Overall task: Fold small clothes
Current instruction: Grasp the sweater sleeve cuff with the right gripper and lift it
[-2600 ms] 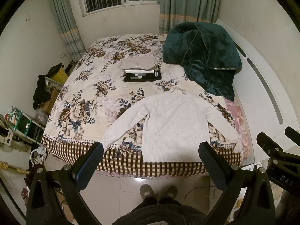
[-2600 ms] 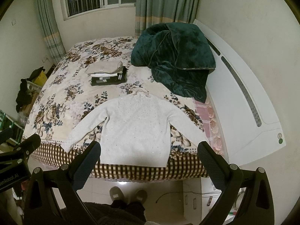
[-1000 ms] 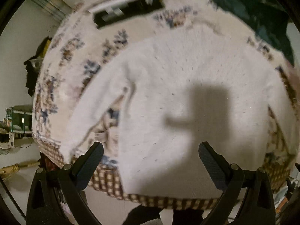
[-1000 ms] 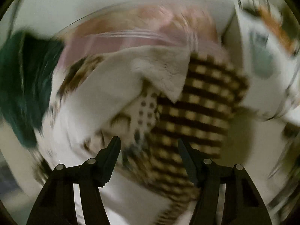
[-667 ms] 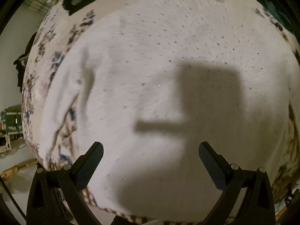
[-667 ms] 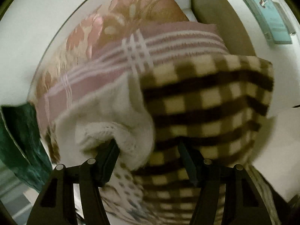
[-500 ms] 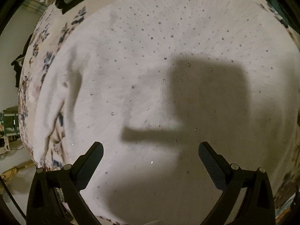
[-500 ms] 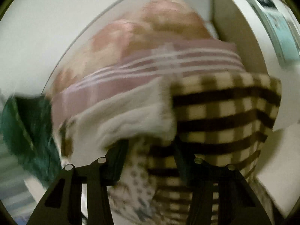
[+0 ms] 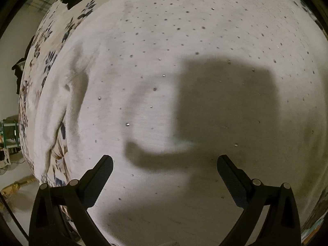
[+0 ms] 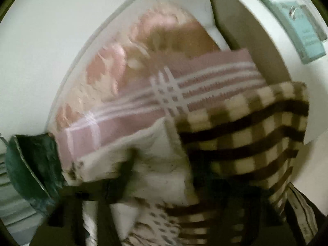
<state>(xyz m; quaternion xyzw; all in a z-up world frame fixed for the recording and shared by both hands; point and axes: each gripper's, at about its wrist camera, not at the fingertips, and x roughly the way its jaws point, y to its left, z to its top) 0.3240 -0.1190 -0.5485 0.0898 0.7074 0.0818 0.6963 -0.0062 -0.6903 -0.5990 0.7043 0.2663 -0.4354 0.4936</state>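
Note:
A white knit sweater with small dark beads lies spread flat on the bed and fills the left wrist view. My left gripper hovers just above its body, jaws wide open and empty, casting a shadow on the knit. In the right wrist view, which is motion-blurred, my right gripper is at the bed's right corner with the sweater's white sleeve cuff between its fingers. The fingers look closer together than before, but the blur hides whether they grip the cuff.
The bed has a floral cover with a brown-and-cream checked border. A pink striped sheet shows beneath. A dark green blanket lies further up the bed. A white headboard and a bedside item are close.
My left gripper has dropped closer to the sweater's body and stayed open. My right gripper has pushed onto the right sleeve cuff, and its fingers have narrowed around it.

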